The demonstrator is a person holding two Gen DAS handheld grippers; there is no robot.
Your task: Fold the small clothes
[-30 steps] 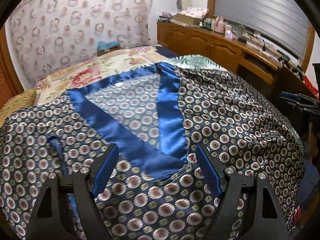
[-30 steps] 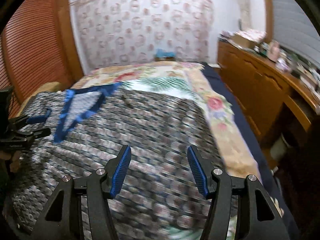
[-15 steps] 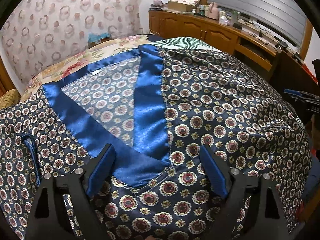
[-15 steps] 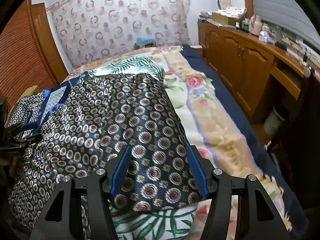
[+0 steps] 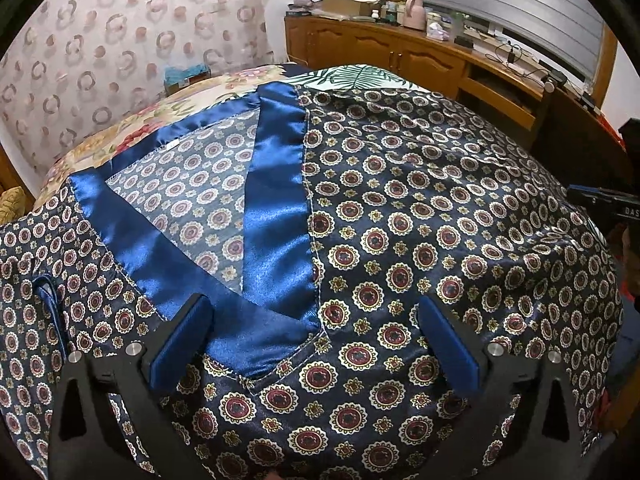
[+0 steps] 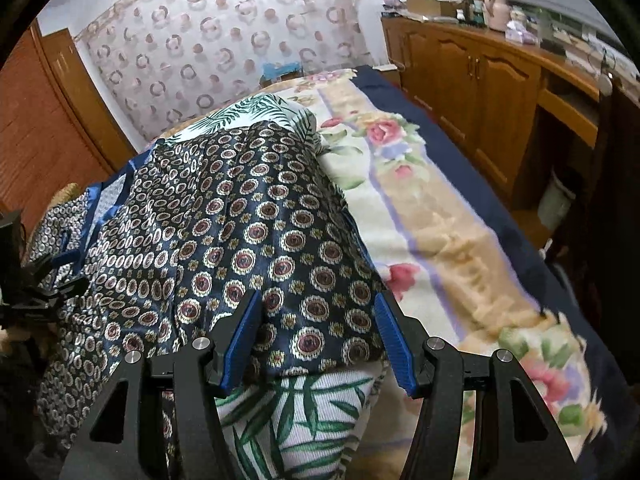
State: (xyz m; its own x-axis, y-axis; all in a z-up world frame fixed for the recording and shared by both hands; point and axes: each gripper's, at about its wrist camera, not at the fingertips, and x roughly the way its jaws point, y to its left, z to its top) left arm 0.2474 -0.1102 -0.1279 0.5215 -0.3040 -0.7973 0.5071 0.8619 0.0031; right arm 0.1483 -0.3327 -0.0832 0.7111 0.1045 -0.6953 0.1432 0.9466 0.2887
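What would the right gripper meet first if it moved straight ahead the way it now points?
Probably the patterned shirt: the open right gripper already has its fingers either side of the shirt's near corner, above the leaf-print cloth. Exact depth is unclear.

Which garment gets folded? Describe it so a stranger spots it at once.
Start at the bed with its floral blanket. Spread over the near end, on a palm-leaf cloth, lies the navy satin top. Only it has red-and-cream medallions and a plain blue V-neck band.
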